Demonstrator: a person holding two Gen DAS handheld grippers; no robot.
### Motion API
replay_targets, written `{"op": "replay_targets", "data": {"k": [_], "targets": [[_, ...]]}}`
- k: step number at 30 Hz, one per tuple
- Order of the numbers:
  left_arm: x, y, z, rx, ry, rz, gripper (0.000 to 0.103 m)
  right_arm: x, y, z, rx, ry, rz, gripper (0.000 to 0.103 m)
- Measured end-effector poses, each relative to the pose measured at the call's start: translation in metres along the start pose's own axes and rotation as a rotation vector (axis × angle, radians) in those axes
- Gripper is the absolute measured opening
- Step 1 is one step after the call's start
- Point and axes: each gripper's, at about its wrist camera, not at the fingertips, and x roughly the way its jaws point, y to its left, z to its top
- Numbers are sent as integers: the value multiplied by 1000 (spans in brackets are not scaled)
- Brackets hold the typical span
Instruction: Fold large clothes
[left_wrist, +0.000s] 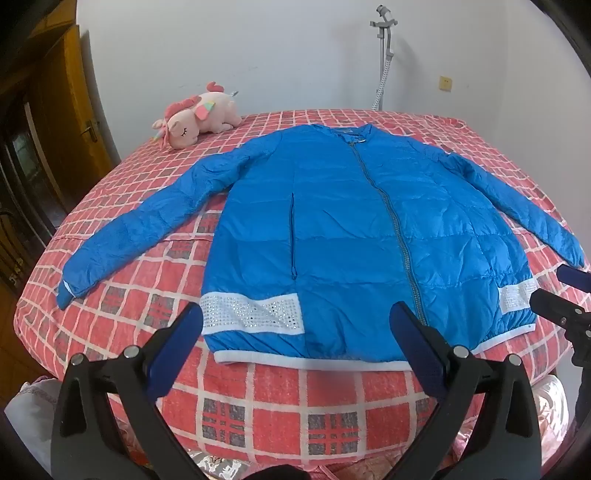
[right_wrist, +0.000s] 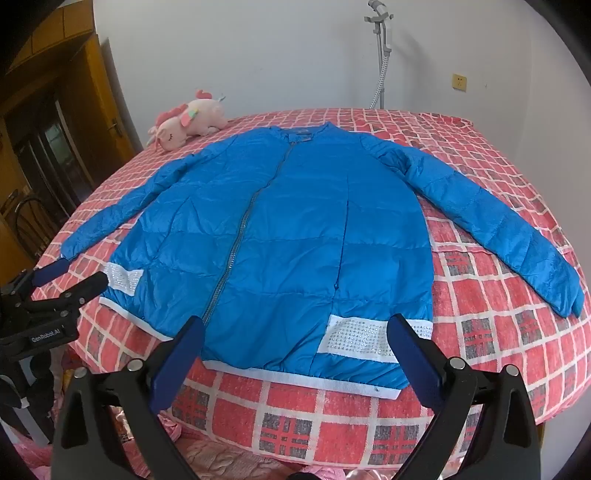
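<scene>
A blue padded jacket (left_wrist: 343, 229) lies flat and zipped on the bed, collar at the far end, both sleeves spread outward, white studded bands near its white hem. It also shows in the right wrist view (right_wrist: 295, 236). My left gripper (left_wrist: 297, 325) is open and empty, hovering just before the hem's left half. My right gripper (right_wrist: 295, 336) is open and empty, hovering before the hem's right half. Each gripper shows in the other's view, the right one (left_wrist: 554, 288) by the right hem corner and the left one (right_wrist: 70, 277) by the left hem corner.
The bed (left_wrist: 280, 398) has a red and white checked cover. A pink unicorn plush (left_wrist: 195, 118) lies at its far left corner. A wooden door (left_wrist: 55, 122) stands at the left. A white stand (left_wrist: 384, 55) rises behind the bed against the wall.
</scene>
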Motion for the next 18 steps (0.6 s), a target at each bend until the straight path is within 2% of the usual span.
{"op": "replay_targets", "data": {"k": [18], "targets": [[1, 1, 1, 0, 0, -1, 100, 0, 2, 1, 0, 0, 0, 99]]}}
